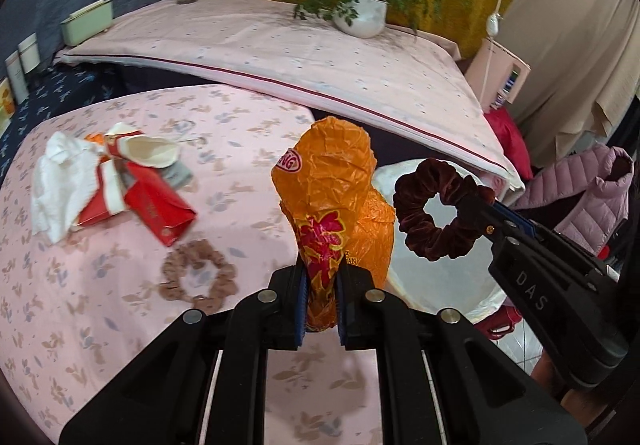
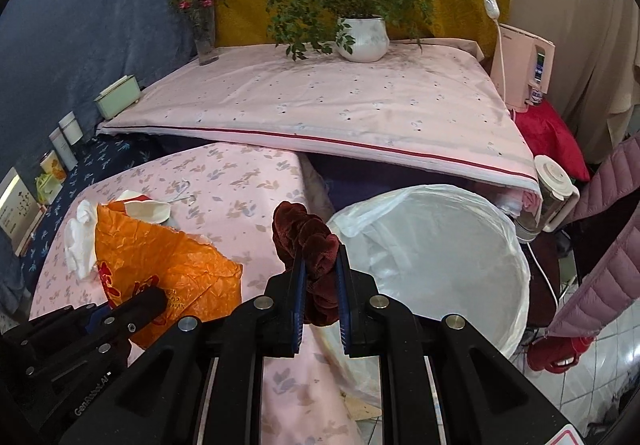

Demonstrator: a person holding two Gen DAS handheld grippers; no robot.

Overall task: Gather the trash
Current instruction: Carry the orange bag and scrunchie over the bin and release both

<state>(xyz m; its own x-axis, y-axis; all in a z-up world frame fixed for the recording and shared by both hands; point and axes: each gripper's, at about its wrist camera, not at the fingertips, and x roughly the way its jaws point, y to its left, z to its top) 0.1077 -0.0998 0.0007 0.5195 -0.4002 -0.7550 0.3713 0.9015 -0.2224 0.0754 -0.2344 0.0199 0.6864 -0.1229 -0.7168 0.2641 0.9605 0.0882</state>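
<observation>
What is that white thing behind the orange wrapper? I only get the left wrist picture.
Observer: A round bin lined with a white plastic bag. The right wrist view shows its whole opening, and no trash is visible inside.
Operator: Anything beside it?
Observer: A clear jug with a white lid stands at its far right rim.
Operator: And the dark red scrunchie?
Observer: Edge-on here, the dark red scrunchie is bunched between the shut jaws of the right gripper, just left of the bin's rim.

Both wrist cams look forward, close over the pink table (image 1: 120, 245) (image 2: 248, 181); both see the lined bin (image 1: 452, 285) (image 2: 432, 229).
</observation>
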